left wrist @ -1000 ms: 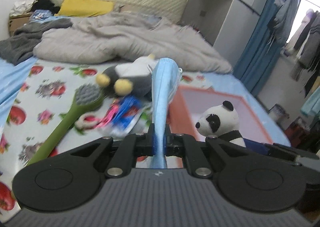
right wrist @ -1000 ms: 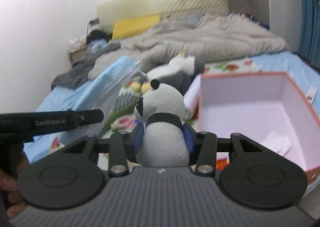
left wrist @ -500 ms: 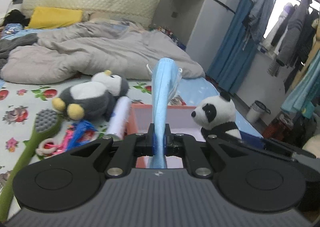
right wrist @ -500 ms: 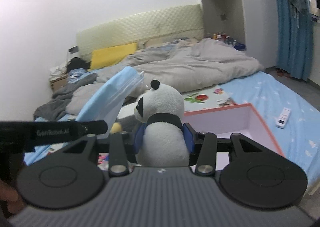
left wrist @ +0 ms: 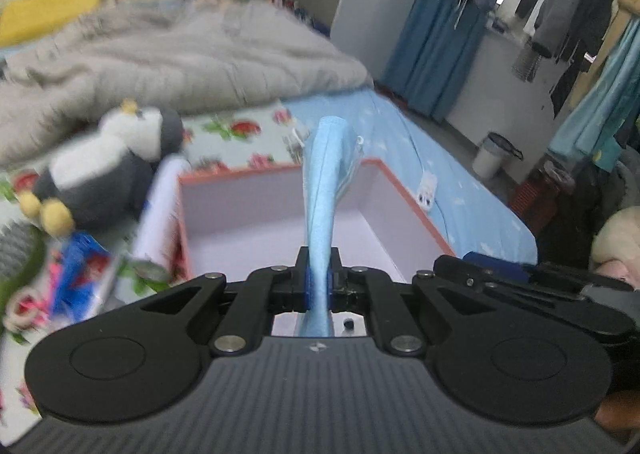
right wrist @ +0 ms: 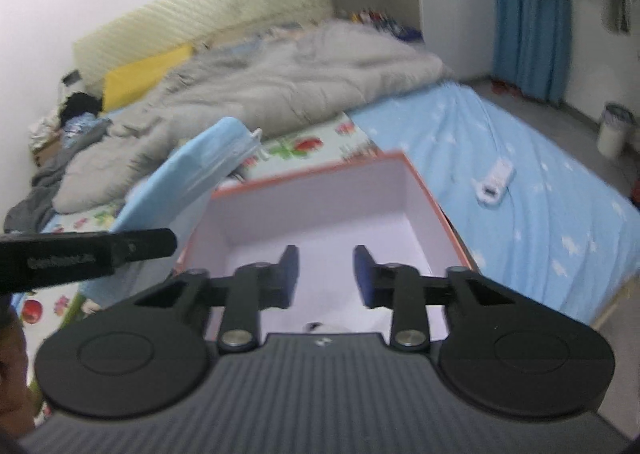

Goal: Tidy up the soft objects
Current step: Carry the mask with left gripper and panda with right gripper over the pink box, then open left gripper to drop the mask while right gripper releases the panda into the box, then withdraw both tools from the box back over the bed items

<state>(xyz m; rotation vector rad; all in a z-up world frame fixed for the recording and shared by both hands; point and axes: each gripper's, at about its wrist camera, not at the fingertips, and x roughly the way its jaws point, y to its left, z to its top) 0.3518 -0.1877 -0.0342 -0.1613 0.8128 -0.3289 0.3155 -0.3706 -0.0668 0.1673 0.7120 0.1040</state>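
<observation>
Both grippers hang over the pink, orange-rimmed cardboard box (left wrist: 280, 209). L gripper (left wrist: 319, 286) pinches a pale-blue soft pad (left wrist: 322, 189), long axis running up and fwd past its fingertips, box directly below. R gripper (right wrist: 326, 274) has nothing between its fingers, closing w/ a gap left.

Fuzzy plush penguin (left wrist: 108, 161); soft quilted grey duvet (right wrist: 280, 81); matt cardboard box (right wrist: 320, 209); smooth blue cloth sheet (right wrist: 540, 181).

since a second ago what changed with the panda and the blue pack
The right gripper let go of the panda; its jaws are empty over the pink box and now closing. Both grippers swung toward the box. The left gripper stays clamped on the blue pack.
</observation>
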